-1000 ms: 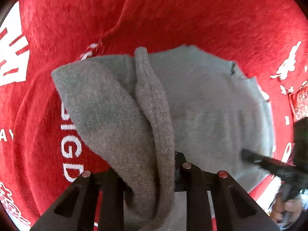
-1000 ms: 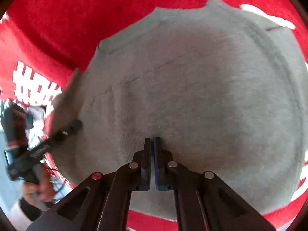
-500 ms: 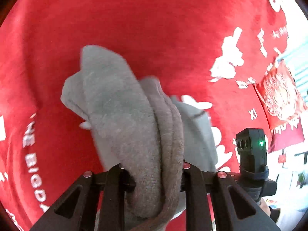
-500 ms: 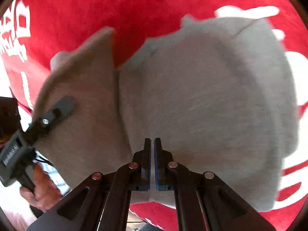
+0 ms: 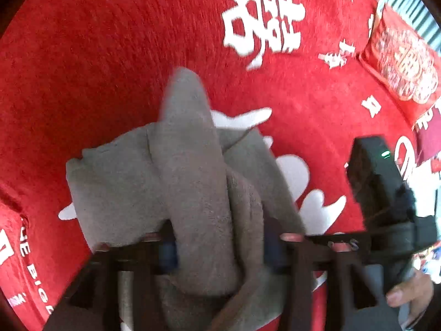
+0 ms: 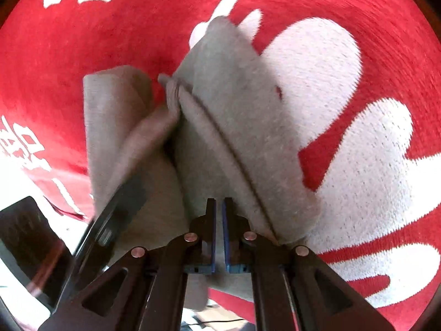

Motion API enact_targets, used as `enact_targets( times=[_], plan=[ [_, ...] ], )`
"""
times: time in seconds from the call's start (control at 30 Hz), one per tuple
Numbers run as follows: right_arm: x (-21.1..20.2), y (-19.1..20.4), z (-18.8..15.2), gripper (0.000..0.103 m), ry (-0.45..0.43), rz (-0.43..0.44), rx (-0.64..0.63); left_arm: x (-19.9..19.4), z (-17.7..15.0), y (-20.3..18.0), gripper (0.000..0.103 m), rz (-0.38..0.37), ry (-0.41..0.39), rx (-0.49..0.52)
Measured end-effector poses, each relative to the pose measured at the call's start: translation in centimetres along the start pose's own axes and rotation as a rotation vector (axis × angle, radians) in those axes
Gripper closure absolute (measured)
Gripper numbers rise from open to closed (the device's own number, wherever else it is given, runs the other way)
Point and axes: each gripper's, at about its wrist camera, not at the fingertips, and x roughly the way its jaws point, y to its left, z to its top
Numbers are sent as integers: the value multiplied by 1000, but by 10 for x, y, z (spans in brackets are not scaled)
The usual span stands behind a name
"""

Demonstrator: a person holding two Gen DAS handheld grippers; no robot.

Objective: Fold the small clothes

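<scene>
the grey garment [image 5: 193,187] lies bunched in thick folds on the red cloth [image 5: 96,55] with white lettering that covers the desk. it sits just below the big white character [image 5: 261,19] printed on that cloth, partly covering a white cloud shape [image 6: 344,138].

the left gripper [image 5: 220,245] points steeply down over the garment. its fingers [image 5: 165,248] have just been opening and now stand wide, with a thick roll of the grey fabric between them; the pads look clear of it, so the fold seems to be released rather than held.

the right gripper [image 6: 218,231] comes in low from the near side of the garment. its fingers [image 6: 210,234] are almost closed, only a thin slit between the blue pads, and whether they pinch a thin layer of fabric i cannot tell; no fabric shows in the slit.

judging by this, the step in hand is laying a fold down and letting go. the next move likely calls for lifting the left gripper straight clear so the roll does not drag, then flattening the bundle or taking a fresh edge for another fold. the loose tip pointing toward the white character may flop open.
</scene>
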Motion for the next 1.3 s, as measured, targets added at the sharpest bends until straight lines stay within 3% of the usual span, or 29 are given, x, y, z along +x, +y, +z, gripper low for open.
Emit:
enact_targets(
  times=[0.03, 0.07, 0.13, 0.33, 0.37, 0.43, 0.5, 0.6, 0.7, 0.77, 0.8, 0.83, 0.87, 0.97, 1.07, 1.17, 1.23, 1.3],
  plan=[
    [-2, -3, 2, 88, -4, 29, 17, -7, 1, -1, 12, 13, -25, -7],
    [-5, -6, 4, 80, -9, 61, 36, -10, 2, -2, 7, 25, -36, -2],
    [-10, -12, 8, 57, -15, 142, 83, -17, 3, -2, 7, 40, -60, 3],
    [-21, -45, 10, 47, -39, 324, 226, -45, 2, 26, 7, 89, -70, -98],
    [-25, -50, 12, 43, -40, 363, 245, -48, 0, 36, 7, 107, -63, -131],
    [-25, -57, 13, 23, -48, 477, 292, -56, -6, 61, 7, 147, -58, -200],
    [-10, -52, 13, 23, -52, 512, 303, -58, -16, 83, 7, 181, -52, -250],
    [1, -30, 23, 22, 0, 426, 238, -48, -30, 109, 7, 227, -10, -299],
    [8, 0, 31, 22, 79, 248, 104, -33, -45, 128, 7, 234, 21, -352],
    [13, 23, 32, 24, 119, 85, -19, -23, -53, 132, 7, 253, 49, -348],
    [14, 37, 30, 44, 123, -6, -98, -19, -55, 133, 7, 256, 59, -346],
    [15, 53, 27, 88, 120, -124, -194, -16, -57, 133, 7, 254, 67, -349],
    [15, 68, 23, 86, 114, -204, -273, -14, -60, 133, 7, 246, 72, -358],
    [0, 103, 8, 87, 57, -238, -434, -14, -63, 131, 7, 230, 73, -372],
    [-21, 112, 7, 87, 13, -229, -456, -19, -62, 126, 7, 220, 47, -357],
    [-31, 95, 14, 87, -7, -288, -398, -17, -60, 120, 7, 227, 51, -326],
    [-23, 65, 24, 86, 18, -334, -343, -10, -59, 118, 7, 238, 73, -314],
    [-19, 34, 34, 86, 54, -303, -276, -1, -62, 117, 7, 231, 88, -310]
  ],
)
